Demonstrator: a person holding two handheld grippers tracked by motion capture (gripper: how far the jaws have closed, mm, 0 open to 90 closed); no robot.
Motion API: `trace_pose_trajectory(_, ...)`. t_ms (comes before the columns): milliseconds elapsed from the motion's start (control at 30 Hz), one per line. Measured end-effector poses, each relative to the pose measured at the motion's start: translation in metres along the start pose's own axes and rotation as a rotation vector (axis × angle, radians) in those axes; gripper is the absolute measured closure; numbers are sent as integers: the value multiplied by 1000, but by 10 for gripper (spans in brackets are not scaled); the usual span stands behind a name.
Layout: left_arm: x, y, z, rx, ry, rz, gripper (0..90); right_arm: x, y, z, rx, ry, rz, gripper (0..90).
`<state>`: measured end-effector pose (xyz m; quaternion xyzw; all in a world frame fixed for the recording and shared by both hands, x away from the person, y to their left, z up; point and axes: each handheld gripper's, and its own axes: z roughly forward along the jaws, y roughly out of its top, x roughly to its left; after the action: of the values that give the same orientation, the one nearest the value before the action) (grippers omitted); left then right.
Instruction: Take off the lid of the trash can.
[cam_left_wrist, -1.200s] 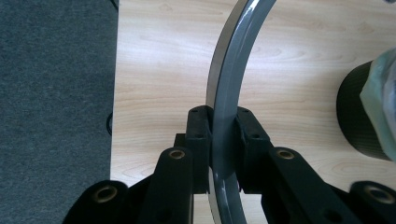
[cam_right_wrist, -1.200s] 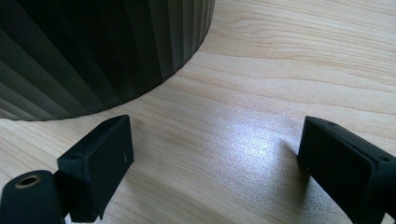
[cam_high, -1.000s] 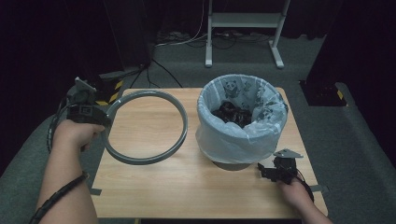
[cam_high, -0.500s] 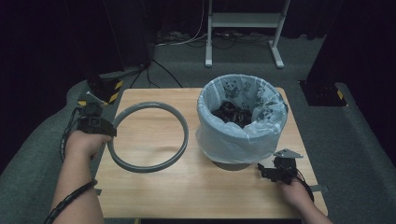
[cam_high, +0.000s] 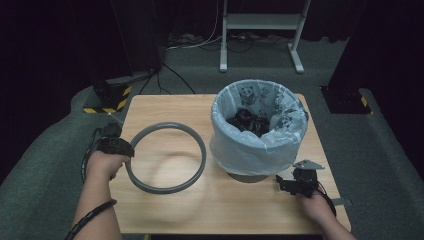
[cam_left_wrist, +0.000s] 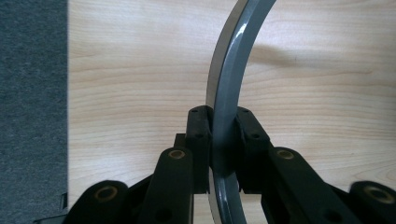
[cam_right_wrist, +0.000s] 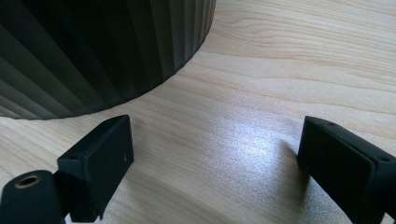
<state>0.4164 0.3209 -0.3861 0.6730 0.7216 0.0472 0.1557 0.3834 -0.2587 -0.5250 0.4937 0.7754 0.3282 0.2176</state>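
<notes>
Grey plastic ring (cam_high: 166, 157), apparently the bin's retaining hoop, lying flat or nearly flat on the left half of the wooden surface (cam_high: 235, 205), clamped at its left rim by the left claw (cam_high: 120, 146), pads pressed on both faces of the band as seen in the left gripper view (cam_left_wrist: 224, 116). Likely light and stiff, smooth and a little slippery, prone to swing or flex when carried by one point; best held across the narrow band, as now. Right claw (cam_high: 285, 184) resting low on the surface near the front right corner, jaws well apart and holding nothing, just beside the ribbed dark base of the waste bin (cam_high: 257, 127) with its panda-print liner. Open wood between ring and bin, more toward the front edge; left edge of the surface close to the gripping hand, so little slack there.
</notes>
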Motion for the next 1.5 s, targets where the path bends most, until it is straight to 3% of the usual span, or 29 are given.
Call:
trace_pose_trajectory(533, -4, -13, 47, 42, -16, 5, 781, 0, 0, 0, 1, 2, 3, 102)
trace_pose_trajectory(833, -4, -22, 66, 29, -19, -13, 782, 0, 0, 0, 2, 2, 1, 101)
trace_pose_trajectory(1500, -16, -27, 87, 13, -7, -16, 778, 0, 0, 0, 2, 2, 0, 102)
